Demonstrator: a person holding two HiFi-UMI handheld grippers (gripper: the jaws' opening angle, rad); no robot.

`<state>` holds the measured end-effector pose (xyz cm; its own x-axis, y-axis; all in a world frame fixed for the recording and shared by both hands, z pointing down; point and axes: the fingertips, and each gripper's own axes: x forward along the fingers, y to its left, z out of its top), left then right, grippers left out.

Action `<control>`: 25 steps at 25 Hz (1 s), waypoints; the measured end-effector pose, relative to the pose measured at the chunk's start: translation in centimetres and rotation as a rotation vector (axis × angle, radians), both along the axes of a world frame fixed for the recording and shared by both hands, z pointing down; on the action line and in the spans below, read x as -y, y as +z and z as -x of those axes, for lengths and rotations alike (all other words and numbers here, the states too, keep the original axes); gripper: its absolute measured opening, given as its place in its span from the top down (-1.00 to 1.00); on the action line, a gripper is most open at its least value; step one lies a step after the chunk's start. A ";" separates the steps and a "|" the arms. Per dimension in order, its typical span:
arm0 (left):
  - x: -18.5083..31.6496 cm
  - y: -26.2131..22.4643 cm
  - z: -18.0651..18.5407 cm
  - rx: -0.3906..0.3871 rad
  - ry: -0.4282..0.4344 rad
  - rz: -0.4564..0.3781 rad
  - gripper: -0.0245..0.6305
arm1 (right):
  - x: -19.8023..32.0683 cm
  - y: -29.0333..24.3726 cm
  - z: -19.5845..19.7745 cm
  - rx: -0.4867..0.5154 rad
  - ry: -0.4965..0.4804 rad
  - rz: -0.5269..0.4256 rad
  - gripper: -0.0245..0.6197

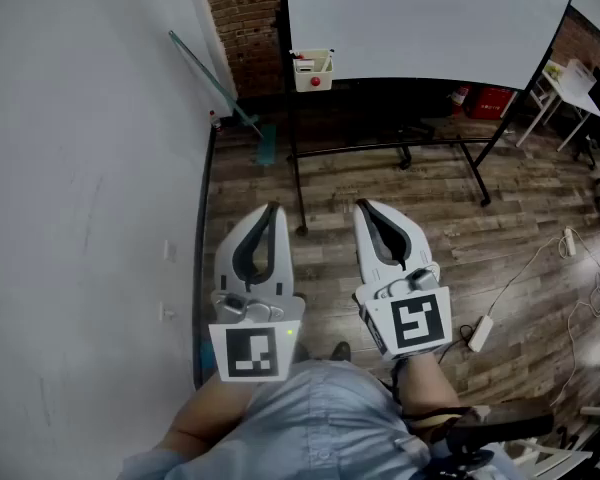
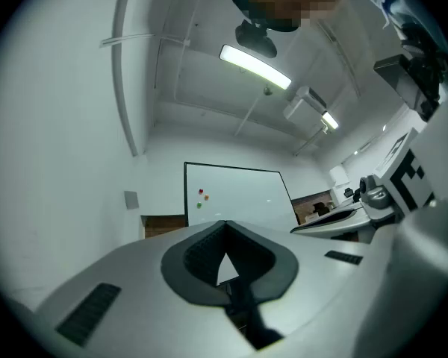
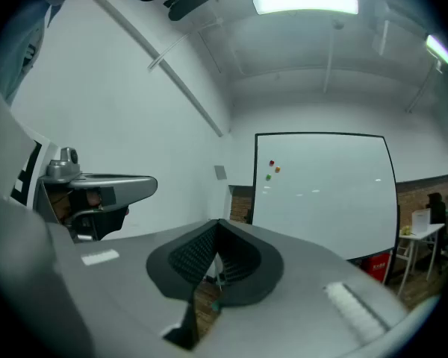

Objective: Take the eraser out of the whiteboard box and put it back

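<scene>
One large whiteboard (image 1: 420, 18) on its black stand is well ahead of us across the wooden floor (image 1: 400, 218), so we judge that the step in hand is the approach: we should walk straight toward its lower left corner. Nearer to us, the left gripper (image 1: 272, 211) and the right gripper (image 1: 364, 208) are held side by side, both with the jaws together and nothing between them; we should open one only when we are close. The whiteboard box (image 1: 313, 70), small and cream-coloured, hangs at that corner. The eraser should lie inside it, but from here we cannot make it out, so we should look into the box before reaching.
</scene>
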<state>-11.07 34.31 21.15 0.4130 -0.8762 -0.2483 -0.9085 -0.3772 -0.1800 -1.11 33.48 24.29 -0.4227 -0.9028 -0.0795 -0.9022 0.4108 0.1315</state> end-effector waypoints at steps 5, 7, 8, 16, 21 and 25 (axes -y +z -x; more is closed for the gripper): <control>-0.1 0.0 -0.4 -0.001 0.002 0.002 0.91 | 0.0 0.1 -0.4 0.000 0.001 0.003 0.92; -0.2 0.0 -0.6 -0.002 0.002 -0.001 0.91 | -0.1 0.1 -0.5 0.002 0.000 0.003 0.92; -0.2 0.0 -0.7 -0.005 0.002 -0.003 0.91 | -0.1 0.1 -0.6 0.003 0.000 0.003 0.92; 0.1 0.2 -1.5 0.001 0.002 0.003 0.91 | -0.1 0.3 -1.3 0.048 -0.024 0.010 0.92; 0.0 0.1 -2.7 0.001 -0.001 -0.003 0.91 | -0.1 0.4 -2.6 0.051 -0.029 0.012 0.92; 0.0 0.3 -3.8 0.006 -0.011 0.002 0.91 | 0.1 0.5 -3.8 0.048 -0.031 0.020 0.92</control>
<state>-7.22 34.28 21.44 0.4049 -0.8812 -0.2442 -0.9115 -0.3677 -0.1846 2.70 33.39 24.78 -0.4470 -0.8907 -0.0821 -0.8938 0.4412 0.0797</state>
